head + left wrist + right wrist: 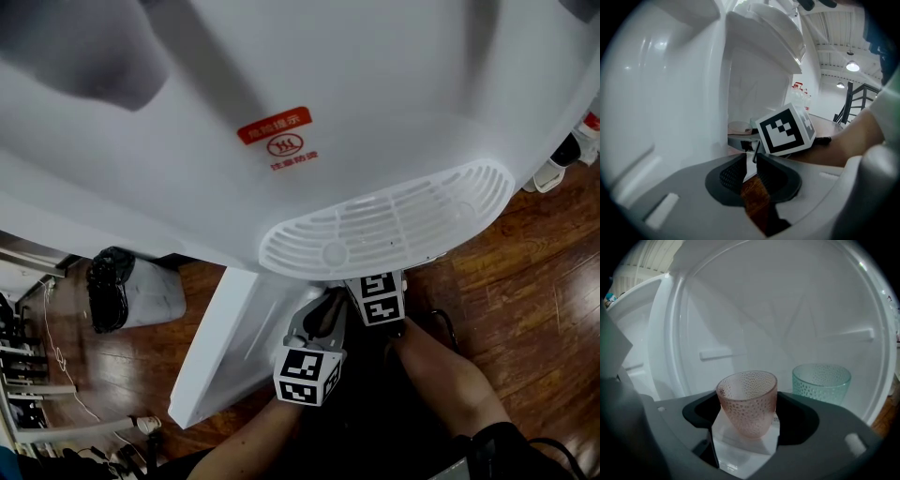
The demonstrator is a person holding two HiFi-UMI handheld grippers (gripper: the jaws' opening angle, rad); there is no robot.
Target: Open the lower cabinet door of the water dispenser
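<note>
**Head view.** The water dispenser (375,94) is filling the frame from above. Its lower cabinet door (220,356) is already standing swung out to the left over the wooden floor (525,281). Both forearms are reaching in low under the drip grille (394,225). The left gripper (317,323) is sitting at the door's free edge. The right gripper (378,298) is pointing into the cabinet just beside it, and the two marker cubes are close together.

**Left gripper view.** The jaws are standing close together with a thin white sliver showing between the pads; I am reading this as the door's edge being pinched. The gripper is angling somewhat downward, with the door's face spreading wide on its left.
- Risk: the bite is looking shallow. If the door is swung wider on an arc the hand is not following, the edge is likely to slip free and the door may drift back toward the right gripper.

**Right gripper view.** The jaws are standing wide and clamping a pink dimpled cup (747,401) at its rim. The gripper is pointing nearly level into the cabinet interior (787,310), where a teal dimpled cup (821,380) is standing further back to the right.
- Risk: the two grippers are crowding each other. A sideways tug by the left hand could be knocking the right one. The tapering pink cup might then be sliding out of the pads or striking the teal one.
</note>
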